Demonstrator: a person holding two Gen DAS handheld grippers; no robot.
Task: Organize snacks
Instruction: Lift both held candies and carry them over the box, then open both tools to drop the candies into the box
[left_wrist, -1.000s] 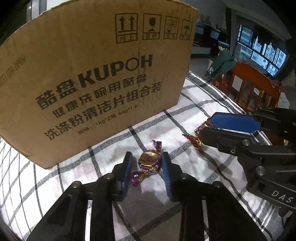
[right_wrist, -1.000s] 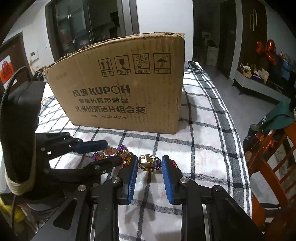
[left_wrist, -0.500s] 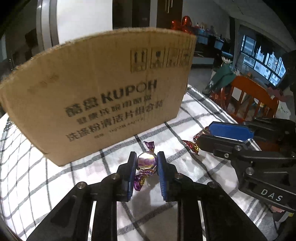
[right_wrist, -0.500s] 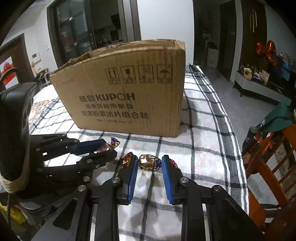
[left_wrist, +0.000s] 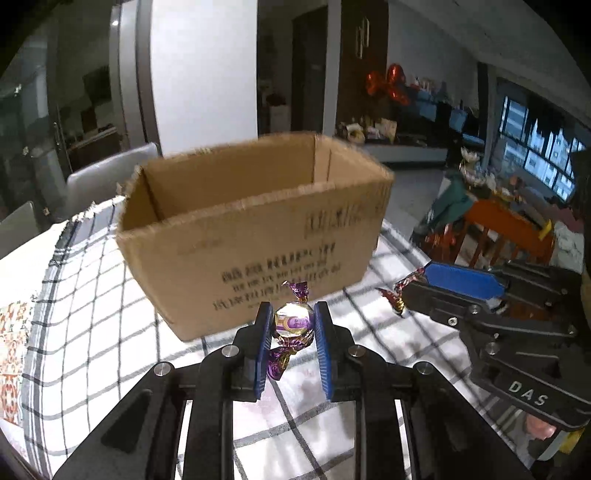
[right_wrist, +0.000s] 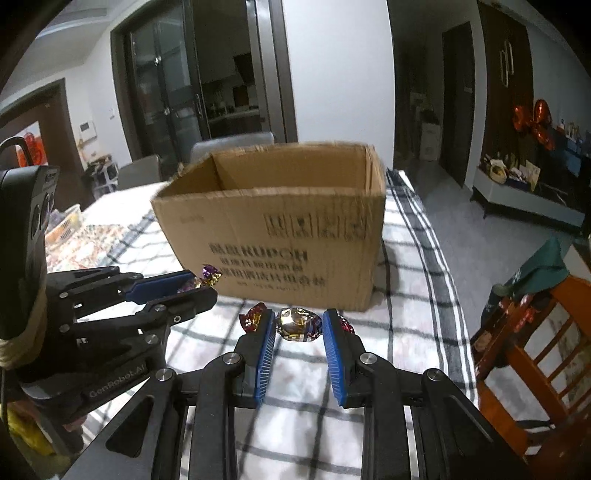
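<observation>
My left gripper is shut on a purple-and-gold wrapped candy, held up off the checked tablecloth. My right gripper is shut on a gold candy with red twisted ends, also lifted. An open cardboard box stands just beyond both grippers; its inside walls show and its floor is hidden. In the left wrist view the right gripper sits to the right with red wrapper ends poking out. In the right wrist view the left gripper sits to the left with its purple candy.
The cardboard box fills the middle of the table. An orange wooden chair stands off the table's right edge. Grey chairs stand behind the box. A patterned cloth and a small basket lie to the left.
Both grippers have risen off the cloth with their candies; the left one closed on its candy. The box now looks lower, and its open top has come into view.
</observation>
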